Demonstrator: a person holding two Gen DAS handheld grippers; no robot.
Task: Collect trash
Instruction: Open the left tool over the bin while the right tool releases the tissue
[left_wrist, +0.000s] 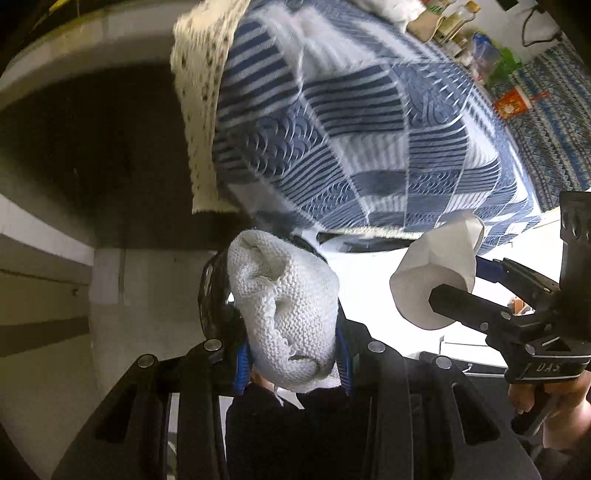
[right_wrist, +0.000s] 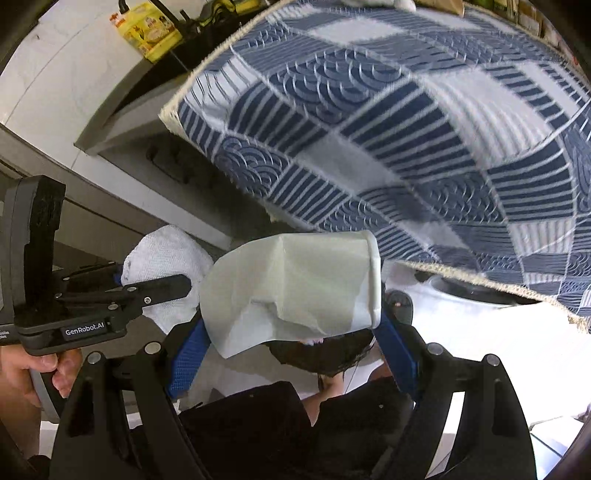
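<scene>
Crushed paper cup (right_wrist: 295, 284) in right claw (right_wrist: 291, 332)

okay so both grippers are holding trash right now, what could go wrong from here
1. The crushed paper cup sits askew in the right gripper, pinched near one end; it could slip or buckle further.
2. The wadded white paper towel bulges well beyond the left gripper, so a loose part might tear away or drop.
3. The blue patterned cloth hangs close above both loads, and lifting either one may snag its frayed edge.
</scene>
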